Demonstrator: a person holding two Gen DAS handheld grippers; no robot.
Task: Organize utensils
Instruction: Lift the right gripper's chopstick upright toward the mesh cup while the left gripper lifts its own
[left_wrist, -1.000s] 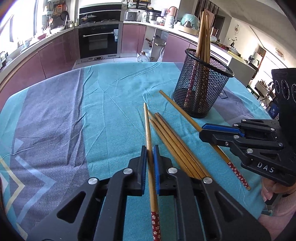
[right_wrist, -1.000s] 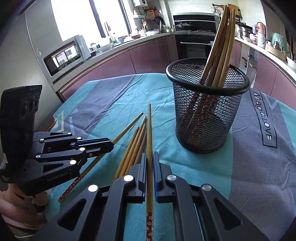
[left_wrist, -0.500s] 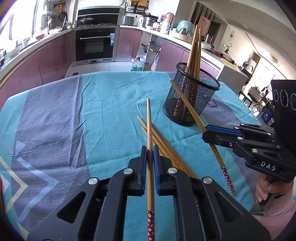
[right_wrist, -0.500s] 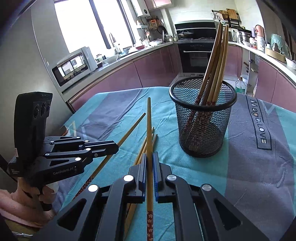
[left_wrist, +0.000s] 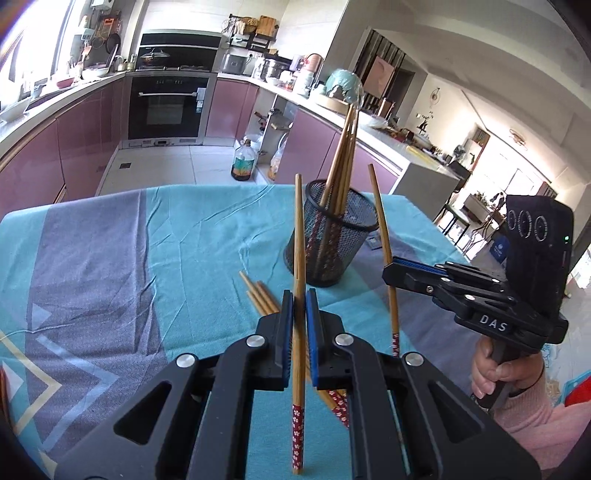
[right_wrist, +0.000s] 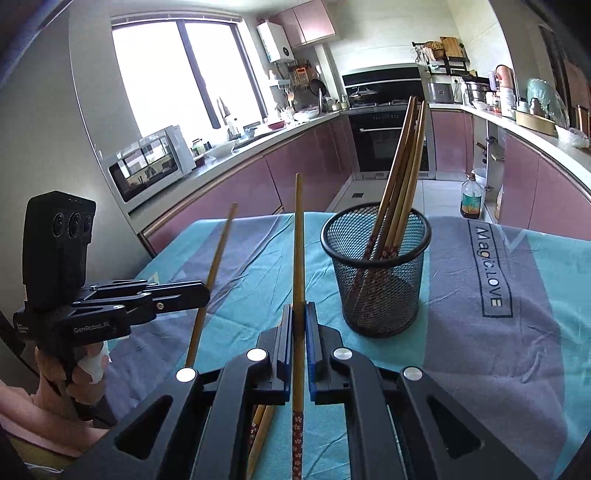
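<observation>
A black mesh holder (left_wrist: 332, 236) (right_wrist: 380, 273) stands on the teal tablecloth with several wooden chopsticks upright in it. My left gripper (left_wrist: 299, 306) is shut on a chopstick (left_wrist: 299, 236) with a red flowered end, lifted above the table and tilted up toward the holder. My right gripper (right_wrist: 298, 317) is shut on another chopstick (right_wrist: 298, 243), also raised. The right gripper shows in the left wrist view (left_wrist: 388, 271) with its chopstick (left_wrist: 384, 240); the left gripper shows in the right wrist view (right_wrist: 205, 293) with its chopstick (right_wrist: 214, 266).
Several loose chopsticks (left_wrist: 258, 299) lie on the tablecloth (left_wrist: 147, 258) in front of the holder, partly hidden under my left gripper; they also show in the right wrist view (right_wrist: 262, 428). Kitchen cabinets and an oven (left_wrist: 166, 107) stand beyond the table's far edge.
Both grippers have lifted their chopsticks off the table and tilted them upward. The holder now looks lower and farther in both views.
</observation>
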